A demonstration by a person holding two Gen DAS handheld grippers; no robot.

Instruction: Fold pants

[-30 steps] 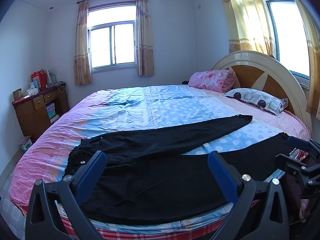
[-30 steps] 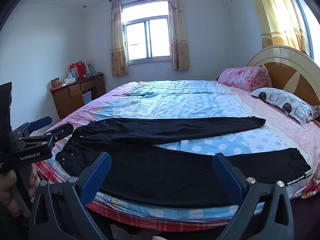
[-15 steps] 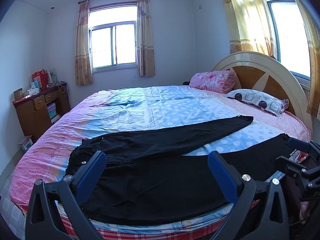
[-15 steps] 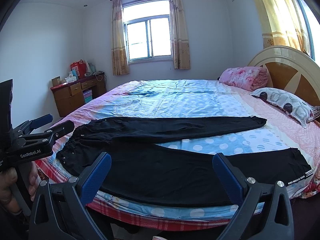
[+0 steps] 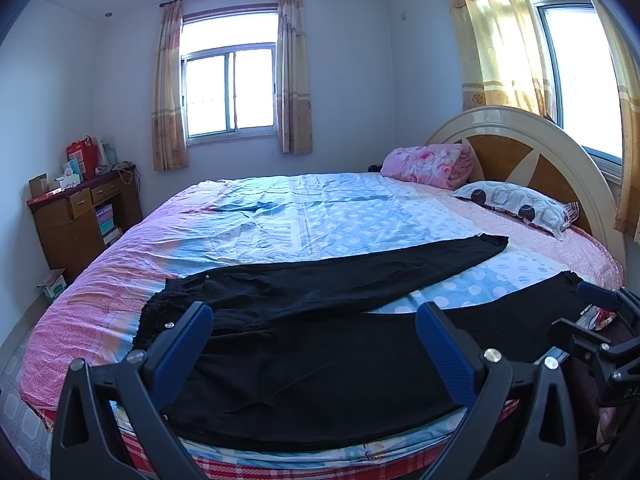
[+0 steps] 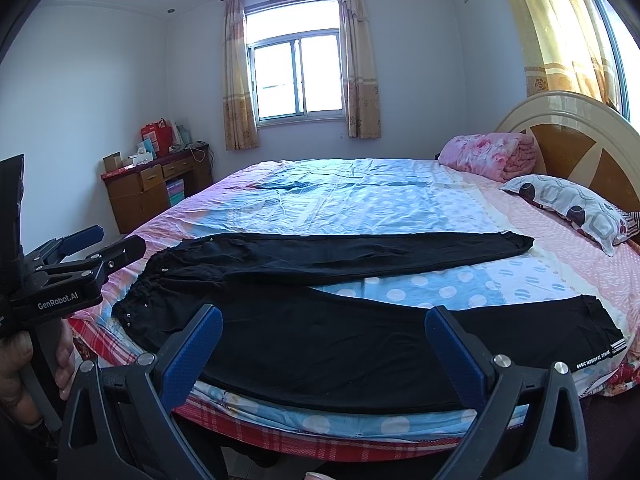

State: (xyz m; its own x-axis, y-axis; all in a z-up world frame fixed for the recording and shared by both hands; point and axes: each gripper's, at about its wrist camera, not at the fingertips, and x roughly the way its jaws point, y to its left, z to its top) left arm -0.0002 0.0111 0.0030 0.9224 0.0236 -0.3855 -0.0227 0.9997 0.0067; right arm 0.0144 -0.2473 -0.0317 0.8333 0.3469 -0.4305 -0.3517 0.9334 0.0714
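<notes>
Pants spread flat, nothing folded yet

Pants [image 6: 328, 332] lie open on the bed [image 6: 360, 200], straight ahead of and below both our claws, waist toward our left and cuffs toward our right. One leg runs along the near edge of the mattress, the other angles away behind it, so the legs are apart in a V. We judge the task to be at its very start: no leg has been laid over the other, and every fold is left to make.

Our left claw [image 5: 314, 344] hangs spread wide above the near leg, close to the waist, gripping nothing. Our right claw [image 6: 324, 344] is equally wide and empty, above the middle of the near leg.

Farther out, ahead and to our right, a patterned pillow [image 6: 572, 204] and a rolled pink blanket [image 6: 488, 156] sit by the headboard [image 6: 576, 136]. Far left, a wooden desk [image 6: 156, 188] carries a red bag and small boxes; its lower shelf holds stacked items we cannot identify.
</notes>
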